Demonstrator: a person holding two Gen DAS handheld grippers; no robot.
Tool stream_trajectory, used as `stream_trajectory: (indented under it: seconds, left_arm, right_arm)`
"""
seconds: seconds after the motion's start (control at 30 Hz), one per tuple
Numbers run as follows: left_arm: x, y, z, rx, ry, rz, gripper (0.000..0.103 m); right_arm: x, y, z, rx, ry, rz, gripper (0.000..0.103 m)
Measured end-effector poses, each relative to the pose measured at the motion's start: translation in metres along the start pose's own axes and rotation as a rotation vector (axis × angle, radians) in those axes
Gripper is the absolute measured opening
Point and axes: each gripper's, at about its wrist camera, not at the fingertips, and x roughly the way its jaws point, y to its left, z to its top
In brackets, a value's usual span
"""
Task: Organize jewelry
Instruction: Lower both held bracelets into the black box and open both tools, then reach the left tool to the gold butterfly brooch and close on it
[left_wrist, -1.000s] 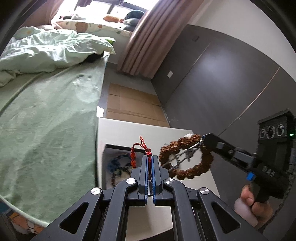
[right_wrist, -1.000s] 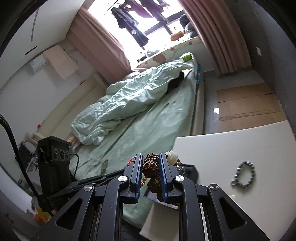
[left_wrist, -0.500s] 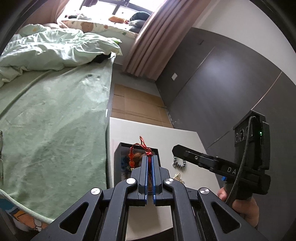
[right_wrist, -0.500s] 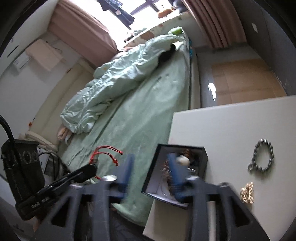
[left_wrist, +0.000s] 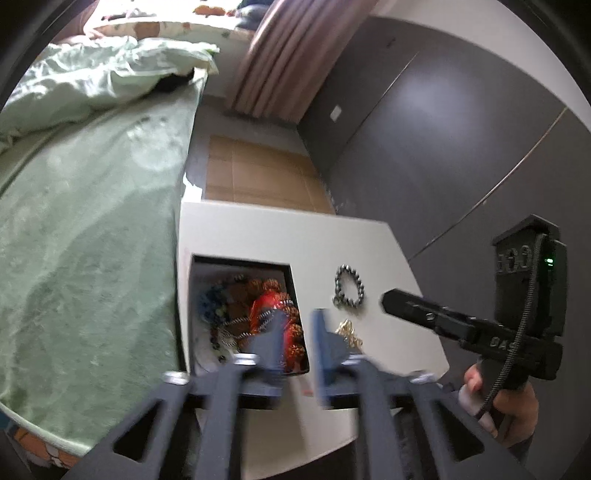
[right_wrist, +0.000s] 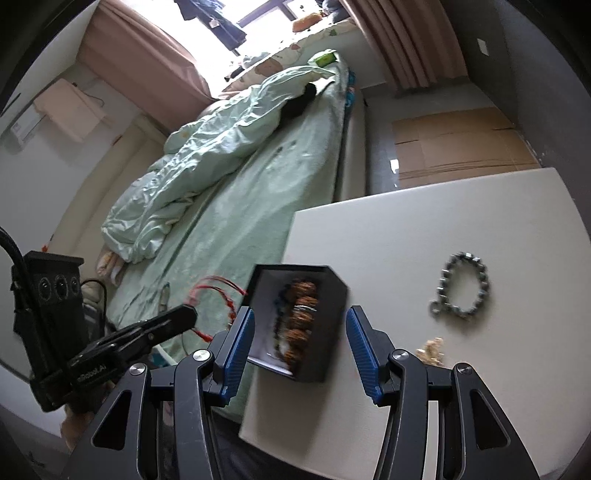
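Note:
A black jewelry box (left_wrist: 295, 295) with a white lining sits at the near left corner of the white table (left_wrist: 277, 229). It holds several bead bracelets, among them a brown one (right_wrist: 301, 317) and a red corded one (left_wrist: 271, 306). My left gripper (left_wrist: 297, 343) is open just above the box's right wall, blurred by motion. In the right wrist view it appears at the left (right_wrist: 184, 317) with red cord (right_wrist: 218, 291) at its tip. My right gripper (right_wrist: 299, 345) is open and empty above the box (right_wrist: 334, 325). A dark metal bead bracelet (left_wrist: 349, 290) and a gold piece (left_wrist: 347, 330) lie on the table.
A bed with a green cover (left_wrist: 81, 229) runs along the table's left side. A grey wall (left_wrist: 461, 129) stands to the right. Cardboard sheets (left_wrist: 258, 173) lie on the floor beyond the table. The metal bracelet (right_wrist: 461, 286) and gold piece (right_wrist: 430, 350) also show in the right wrist view.
My right gripper opened and let the brown bracelet drop into the box. My left gripper moved down over the box and opened, with the red corded piece now in the box.

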Motion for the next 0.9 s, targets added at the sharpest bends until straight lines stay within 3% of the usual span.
stream_trajectory:
  seconds: [0.03,0.1,0.43,0.73,0.77,0.83,0.9]
  left_arm:
    - [0.002,-0.002,0.000,0.001,-0.006,0.009,0.074]
    - [0.001,-0.007,-0.001,0.009,-0.038,0.011,0.080]
    - [0.025,-0.050,0.001,0.090,-0.031,-0.015,0.080]
    - [0.066,-0.086,-0.015,0.165,0.042,-0.005,0.080]
    - [0.072,-0.092,-0.018,0.182,0.056,-0.004,0.080]
    - [0.081,-0.100,-0.021,0.215,0.076,0.005,0.078]
    - [0.090,-0.109,-0.025,0.265,0.096,0.022,0.077]
  right_arm:
    - [-0.002,-0.004,0.000,0.003,0.000,-0.007,0.052]
    - [-0.012,-0.016,-0.002,0.015,-0.009,-0.016,0.052]
    - [-0.054,-0.073,-0.012,0.077,-0.056,-0.072,0.052]
    - [-0.079,-0.115,-0.023,0.138,-0.071,-0.094,0.053]
    - [-0.082,-0.119,-0.024,0.142,-0.073,-0.096,0.054]
    - [-0.087,-0.124,-0.024,0.151,-0.086,-0.101,0.070]
    - [-0.091,-0.127,-0.023,0.156,-0.100,-0.104,0.074]
